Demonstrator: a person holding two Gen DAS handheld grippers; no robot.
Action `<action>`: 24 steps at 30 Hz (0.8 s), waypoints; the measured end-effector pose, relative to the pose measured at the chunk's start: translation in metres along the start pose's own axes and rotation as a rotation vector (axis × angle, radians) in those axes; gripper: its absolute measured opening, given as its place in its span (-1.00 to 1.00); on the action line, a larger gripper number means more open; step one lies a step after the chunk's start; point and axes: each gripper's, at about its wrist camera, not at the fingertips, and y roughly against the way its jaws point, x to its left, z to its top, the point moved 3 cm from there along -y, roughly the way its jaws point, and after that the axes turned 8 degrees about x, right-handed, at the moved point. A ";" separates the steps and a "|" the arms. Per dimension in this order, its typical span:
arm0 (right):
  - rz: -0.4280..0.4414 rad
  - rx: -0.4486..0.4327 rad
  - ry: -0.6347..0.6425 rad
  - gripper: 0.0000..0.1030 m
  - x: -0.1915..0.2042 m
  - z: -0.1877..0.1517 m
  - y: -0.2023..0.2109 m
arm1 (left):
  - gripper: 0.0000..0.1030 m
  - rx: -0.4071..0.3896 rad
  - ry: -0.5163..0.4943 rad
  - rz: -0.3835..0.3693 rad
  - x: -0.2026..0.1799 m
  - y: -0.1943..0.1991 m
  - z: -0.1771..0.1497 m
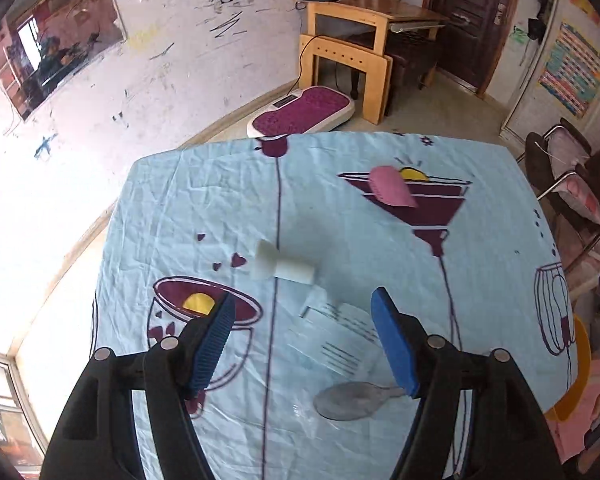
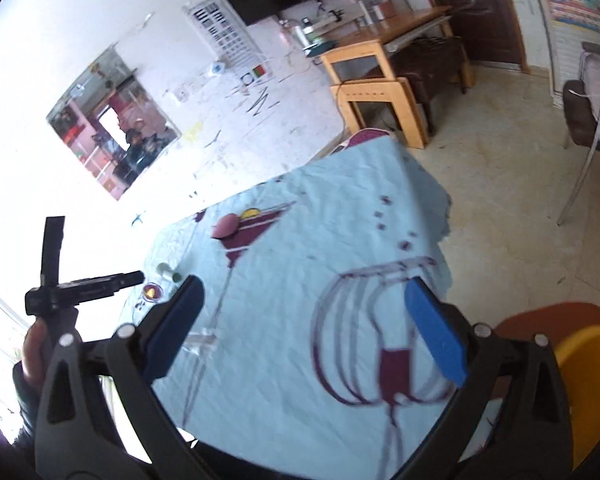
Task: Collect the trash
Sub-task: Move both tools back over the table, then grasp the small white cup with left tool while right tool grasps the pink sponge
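Step in hand: approach, nothing collected; your left tool and right tool gape empty above the tabletop; white roll, clear wrapper and pink scrap lie mid-cloth; next, lower onto one and close.

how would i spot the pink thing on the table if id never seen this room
Start at the table with the light blue cloth printed with drinks. Near its far edge is a big purple cocktail glass print. The pink piece lies on its rim beside a printed yellow slice, the only pink item; the other litter is white or clear.
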 end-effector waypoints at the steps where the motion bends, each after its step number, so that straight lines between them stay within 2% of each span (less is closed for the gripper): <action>1: -0.006 0.023 0.022 0.87 0.018 0.010 -0.017 | 0.29 0.016 0.013 -0.009 0.013 -0.006 0.004; 6: -0.048 0.126 0.135 0.87 0.087 0.043 -0.093 | 0.29 0.080 -0.004 -0.051 0.028 -0.034 0.022; 9: -0.110 0.196 0.163 0.87 0.106 0.056 -0.137 | 0.29 0.108 -0.021 -0.114 0.026 -0.047 0.026; 11: -0.133 0.229 0.168 0.87 0.113 0.060 -0.157 | 0.24 0.107 -0.033 -0.126 0.023 -0.053 0.028; 14: -0.165 0.270 0.172 0.87 0.121 0.066 -0.181 | 0.08 0.116 -0.043 -0.169 0.022 -0.060 0.029; 16: -0.198 0.292 0.170 0.87 0.124 0.068 -0.193 | -0.17 0.116 -0.058 -0.180 0.021 -0.062 0.029; 18: -0.222 0.307 0.170 0.87 0.124 0.070 -0.203 | -0.31 0.127 -0.066 -0.201 0.018 -0.067 0.030; 21: -0.254 0.334 0.171 0.87 0.125 0.073 -0.217 | -0.39 0.121 -0.075 -0.210 0.016 -0.069 0.032; 24: -0.273 0.346 0.177 0.87 0.127 0.074 -0.224 | -0.59 0.110 -0.079 -0.217 0.016 -0.066 0.033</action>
